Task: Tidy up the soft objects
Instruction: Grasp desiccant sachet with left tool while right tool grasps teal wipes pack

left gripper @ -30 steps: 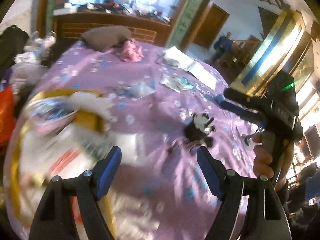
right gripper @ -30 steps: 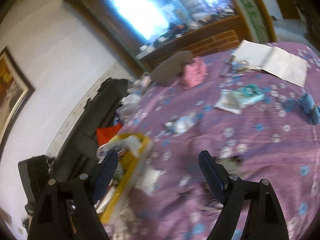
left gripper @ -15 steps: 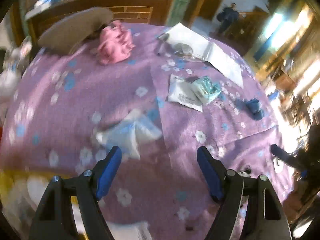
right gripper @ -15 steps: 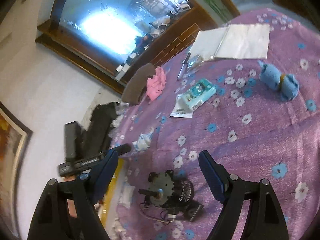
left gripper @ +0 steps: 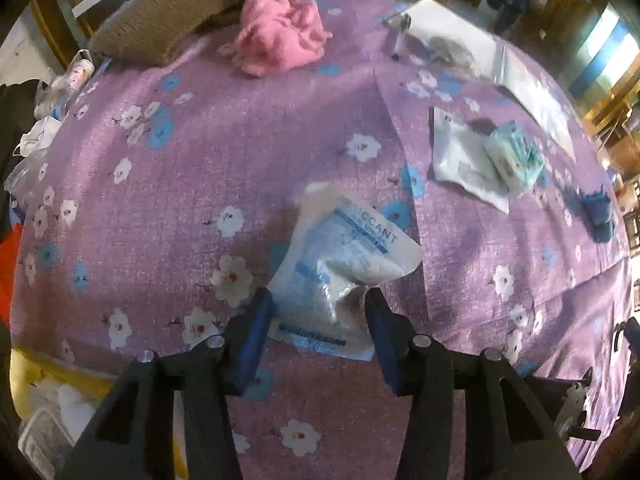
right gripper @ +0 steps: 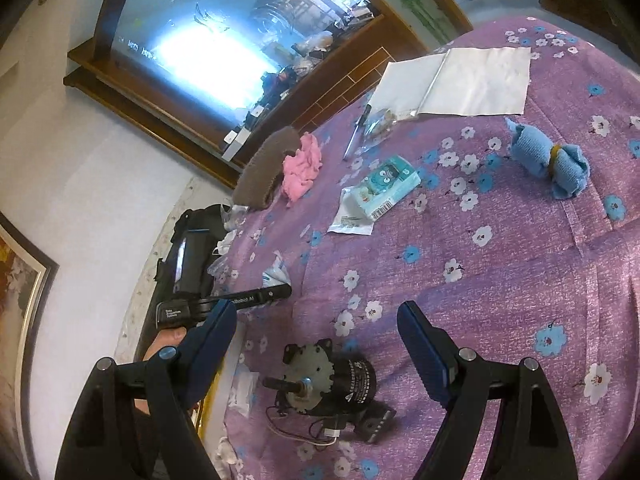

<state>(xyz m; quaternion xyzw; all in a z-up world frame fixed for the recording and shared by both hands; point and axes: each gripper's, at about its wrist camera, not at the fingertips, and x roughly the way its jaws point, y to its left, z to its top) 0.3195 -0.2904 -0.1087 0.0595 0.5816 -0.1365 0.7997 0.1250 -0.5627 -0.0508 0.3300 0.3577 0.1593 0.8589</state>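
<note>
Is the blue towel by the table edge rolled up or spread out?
Rolled up. The blue towel lies as a bundle on the purple cloth, cinched around its middle by a yellow band.

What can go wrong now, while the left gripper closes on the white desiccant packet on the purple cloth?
1. The left gripper has just been closing around the desiccant packet. It has only the crumpled lower end, so the packet may slip out on lifting.
2. The pads sit low on the purple cloth and may pinch it and drag it along.
3. Squeezing the bead-filled pouch hard might burst it.
</note>
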